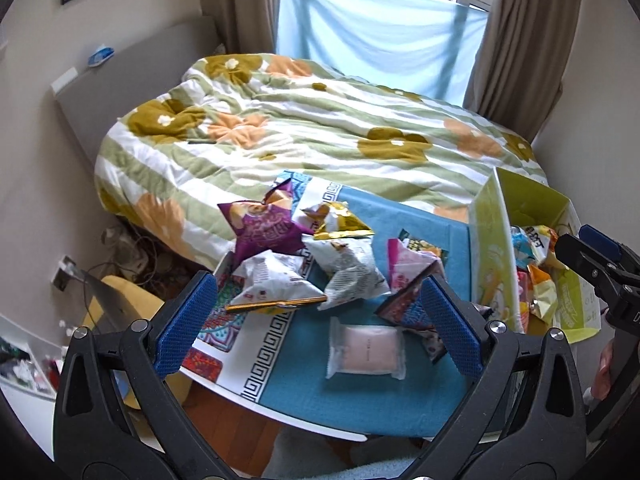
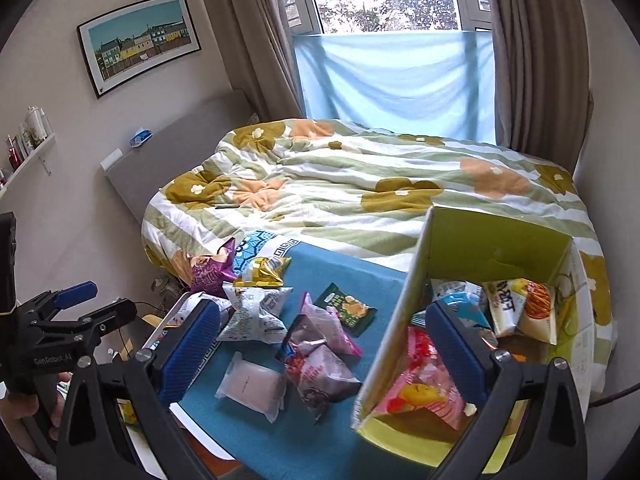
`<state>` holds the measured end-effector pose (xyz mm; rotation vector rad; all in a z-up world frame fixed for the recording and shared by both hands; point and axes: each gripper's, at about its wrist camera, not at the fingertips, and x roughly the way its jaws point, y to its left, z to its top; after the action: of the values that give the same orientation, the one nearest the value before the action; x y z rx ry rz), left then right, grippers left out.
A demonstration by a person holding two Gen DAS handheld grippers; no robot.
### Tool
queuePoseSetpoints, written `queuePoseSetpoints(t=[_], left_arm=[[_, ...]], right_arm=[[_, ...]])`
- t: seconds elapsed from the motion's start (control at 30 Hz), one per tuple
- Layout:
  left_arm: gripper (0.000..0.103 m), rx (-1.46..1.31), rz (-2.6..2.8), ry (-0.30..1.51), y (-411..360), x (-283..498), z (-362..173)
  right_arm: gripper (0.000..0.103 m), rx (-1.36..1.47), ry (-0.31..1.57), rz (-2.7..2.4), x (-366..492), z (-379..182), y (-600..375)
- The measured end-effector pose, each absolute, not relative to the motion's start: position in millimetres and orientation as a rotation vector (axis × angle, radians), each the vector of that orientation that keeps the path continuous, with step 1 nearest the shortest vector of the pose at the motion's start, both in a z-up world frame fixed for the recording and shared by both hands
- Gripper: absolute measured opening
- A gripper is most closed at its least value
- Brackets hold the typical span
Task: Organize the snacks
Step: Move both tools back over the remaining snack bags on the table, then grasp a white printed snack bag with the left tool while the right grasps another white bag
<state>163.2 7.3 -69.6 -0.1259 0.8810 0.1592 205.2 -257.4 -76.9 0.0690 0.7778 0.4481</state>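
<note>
Left gripper [image 1: 316, 320] and right gripper [image 2: 324, 340] are both hovering w/ jaws spread, holding nothing. Snack packets are lying loose on the blue counter [image 2: 320, 440]: clear-wrapped pink pack [image 1: 366, 354], purple bag [image 1: 264, 228], gold bag [image 2: 262, 272]. More snacks are sitting inside the green box [image 2: 496, 252] at the right.

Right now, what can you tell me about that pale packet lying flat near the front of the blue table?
The pale packet is a flat, pillow-shaped pouch of frosted, translucent plastic with crimped ends, holding something soft pink. Small dark print runs across its face, too small to read. It looks sealed and lies flat on the blue tablecloth, apart from the pile, its right end close to a purple-grey snack bag. Neither gripper touches it.
</note>
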Motion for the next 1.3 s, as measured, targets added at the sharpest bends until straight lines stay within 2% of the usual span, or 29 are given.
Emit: queuePoseSetpoints(t=[0.33, 0.7, 0.93, 1.1, 1.3], left_arm=[[0.101, -0.221, 0.182, 1.018, 76, 215, -125], [0.101, -0.249, 0.227, 1.180, 89, 264, -213], [0.100, -0.280, 0.251, 1.253, 93, 273, -251], [0.085, -0.308, 0.234, 1.305, 91, 271, -270], [0.076, -0.290, 0.210, 1.307, 88, 263, -274]], right_arm=[[0.102, 0.070, 0.881, 0.507, 251, -112, -169], [0.102, 0.026, 1.053, 0.565, 311, -183, -116], [0.102, -0.017, 1.139, 0.600, 322, -216, -95], [0.102, -0.029, 1.186, 0.615, 325, -233, -88], [0.102, -0.066, 1.210, 0.628, 324, -244, -80]])
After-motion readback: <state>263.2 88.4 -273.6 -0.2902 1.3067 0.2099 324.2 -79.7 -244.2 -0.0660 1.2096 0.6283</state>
